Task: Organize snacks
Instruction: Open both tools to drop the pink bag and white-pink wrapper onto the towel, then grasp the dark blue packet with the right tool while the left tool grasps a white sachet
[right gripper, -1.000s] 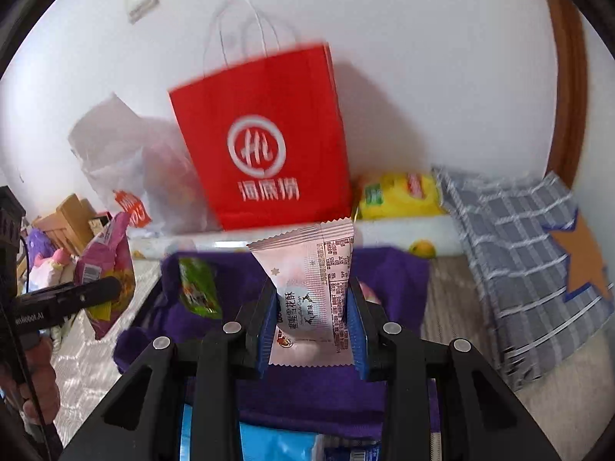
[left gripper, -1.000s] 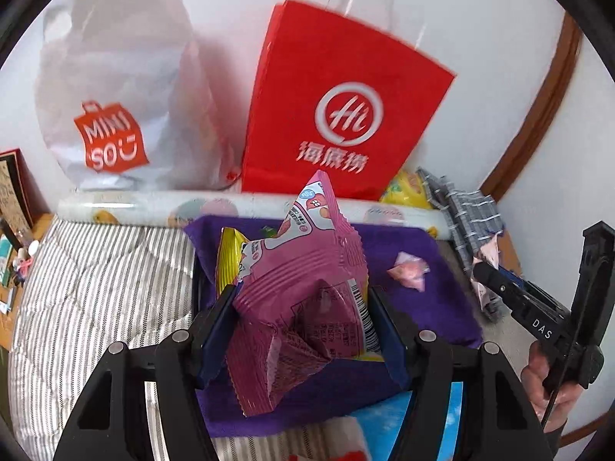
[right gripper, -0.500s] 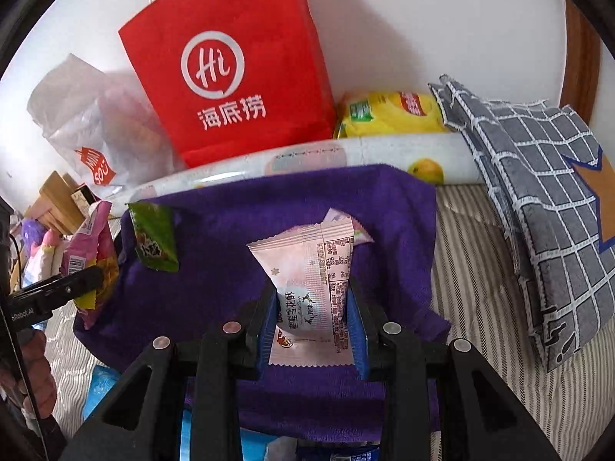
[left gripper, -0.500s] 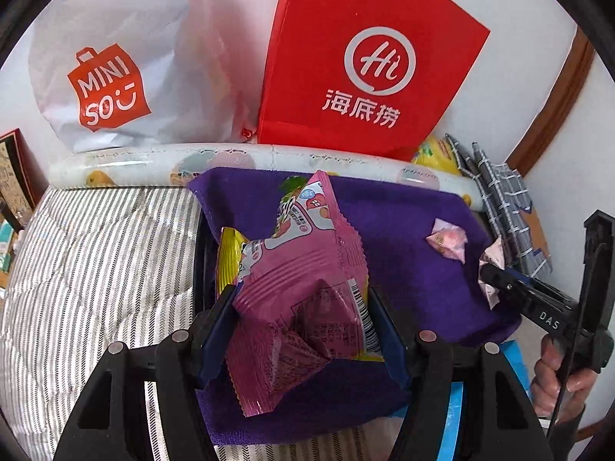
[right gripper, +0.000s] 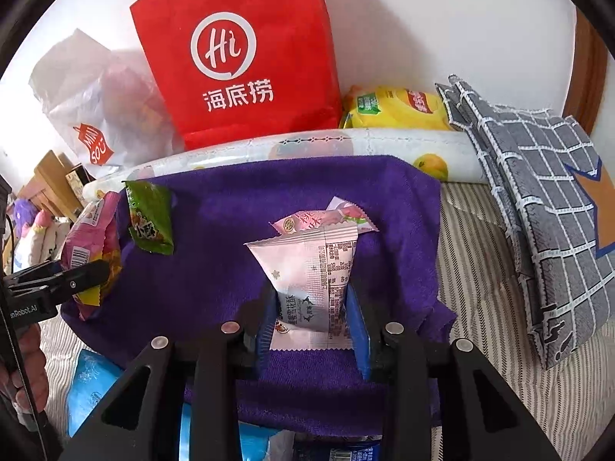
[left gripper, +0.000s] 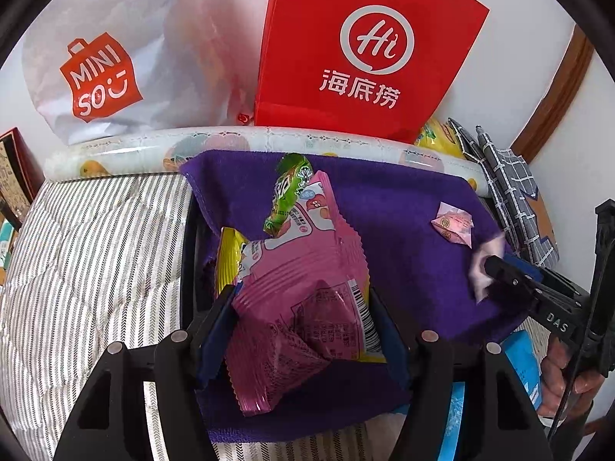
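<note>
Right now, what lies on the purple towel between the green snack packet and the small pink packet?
Only bare purple towel separates the green snack packet and small pink packet, in the right wrist view.

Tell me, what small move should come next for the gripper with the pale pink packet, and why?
Probably finish letting go, then lift away. The right gripper has its jaws opening around the pale pink packet, which hangs low over the purple towel beside another pink packet.

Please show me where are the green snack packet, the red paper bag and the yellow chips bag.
green snack packet point(right gripper: 150, 219), right wrist view, packet middle
red paper bag point(right gripper: 238, 57), right wrist view, front face
yellow chips bag point(right gripper: 396, 109), right wrist view, front
</note>
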The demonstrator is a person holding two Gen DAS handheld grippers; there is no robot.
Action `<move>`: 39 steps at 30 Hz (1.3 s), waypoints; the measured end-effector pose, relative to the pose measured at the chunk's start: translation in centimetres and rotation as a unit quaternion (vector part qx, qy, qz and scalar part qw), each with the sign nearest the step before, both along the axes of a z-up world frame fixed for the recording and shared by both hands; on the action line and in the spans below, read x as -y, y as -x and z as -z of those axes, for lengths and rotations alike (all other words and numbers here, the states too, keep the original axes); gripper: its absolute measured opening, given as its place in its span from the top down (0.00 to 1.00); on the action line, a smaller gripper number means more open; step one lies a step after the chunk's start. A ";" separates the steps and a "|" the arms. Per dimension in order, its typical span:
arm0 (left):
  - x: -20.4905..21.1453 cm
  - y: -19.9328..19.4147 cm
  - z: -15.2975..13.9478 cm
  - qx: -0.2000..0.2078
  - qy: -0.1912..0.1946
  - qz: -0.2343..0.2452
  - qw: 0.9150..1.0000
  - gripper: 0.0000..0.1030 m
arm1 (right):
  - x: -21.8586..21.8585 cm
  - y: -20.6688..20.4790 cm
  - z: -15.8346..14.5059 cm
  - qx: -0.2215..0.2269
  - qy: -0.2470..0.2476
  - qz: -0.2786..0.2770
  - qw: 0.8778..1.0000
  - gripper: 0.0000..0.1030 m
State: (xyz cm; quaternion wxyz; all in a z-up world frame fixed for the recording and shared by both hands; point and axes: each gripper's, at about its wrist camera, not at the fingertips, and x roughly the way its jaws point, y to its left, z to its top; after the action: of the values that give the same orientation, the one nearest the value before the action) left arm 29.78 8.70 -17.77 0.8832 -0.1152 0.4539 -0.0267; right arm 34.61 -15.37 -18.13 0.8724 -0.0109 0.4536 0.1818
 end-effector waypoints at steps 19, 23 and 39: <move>1.0 1.6 -2.4 0.035 0.005 0.019 0.999 0.20 | 2.2 3.0 -4.6 0.083 -0.023 0.039 0.995 0.26; 1.2 2.4 -3.3 0.064 0.020 0.026 0.997 0.20 | 3.4 5.2 -5.4 0.098 -0.005 0.045 0.994 0.26; 2.4 3.3 -4.2 0.065 0.028 0.055 0.996 0.20 | 8.0 9.7 0.9 -0.048 -0.037 0.010 0.998 0.57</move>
State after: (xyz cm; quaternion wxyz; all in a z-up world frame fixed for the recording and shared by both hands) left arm 26.49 6.33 -13.60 0.9045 -0.1130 0.4001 -0.0952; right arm 24.92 -23.34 -19.05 0.8513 0.0349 0.4879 0.1898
